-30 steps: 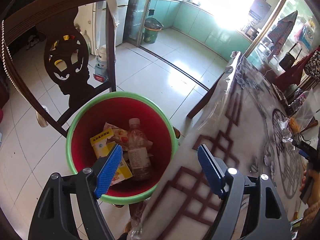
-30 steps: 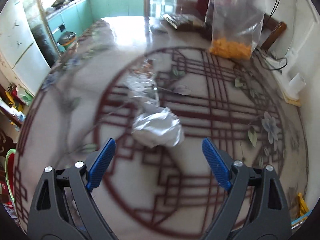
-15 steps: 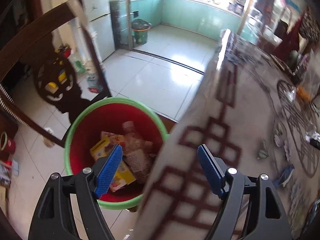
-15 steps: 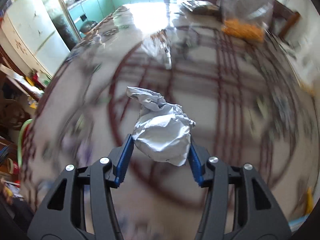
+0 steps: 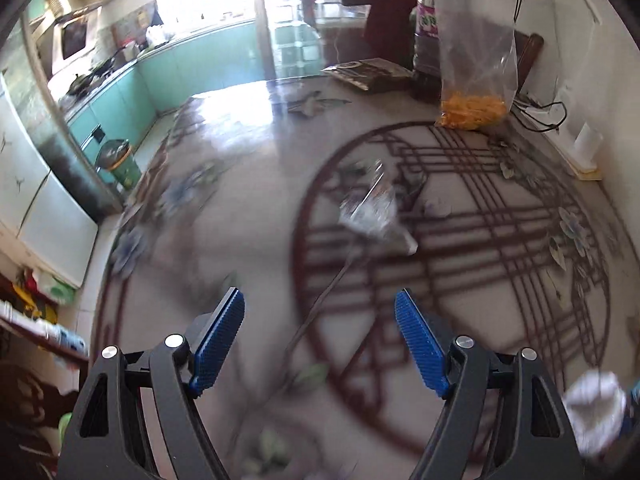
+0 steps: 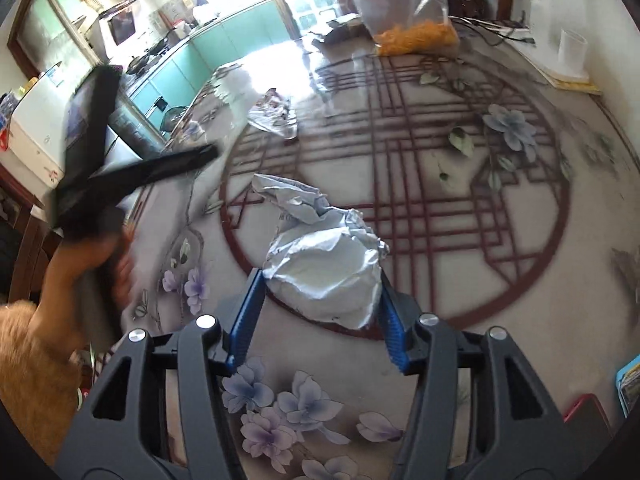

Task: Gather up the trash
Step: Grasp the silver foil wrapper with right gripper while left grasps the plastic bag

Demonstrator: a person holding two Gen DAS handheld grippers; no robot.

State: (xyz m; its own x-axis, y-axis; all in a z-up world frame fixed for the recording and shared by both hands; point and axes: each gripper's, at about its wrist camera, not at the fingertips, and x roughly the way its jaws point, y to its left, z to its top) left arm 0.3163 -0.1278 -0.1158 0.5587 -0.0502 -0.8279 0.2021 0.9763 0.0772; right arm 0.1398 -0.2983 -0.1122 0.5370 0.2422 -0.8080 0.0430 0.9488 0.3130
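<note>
At the far left of the right wrist view, the left tool [image 6: 160,120] is seen blurred, held in a hand [image 6: 96,264] above the bench [image 6: 500,280], its jaws spread wide with nothing between them. In its own view the left tool [image 5: 320,344] is shown open over the patterned bench top, and a crumpled clear plastic wrapper [image 5: 372,212] lies ahead of it, well apart from the blue pads [image 5: 218,342]. A bag of orange snacks [image 5: 472,80] stands farther beyond, to the right. In the right wrist view the right tool [image 6: 318,312] has just been closed onto a crumpled white paper wad [image 6: 324,264], which is pressed between both blue pads and juts ahead of them. Beyond the wad, ahead and slightly left of this tool, the clear wrapper [image 6: 276,116] rests on the bench.
</note>
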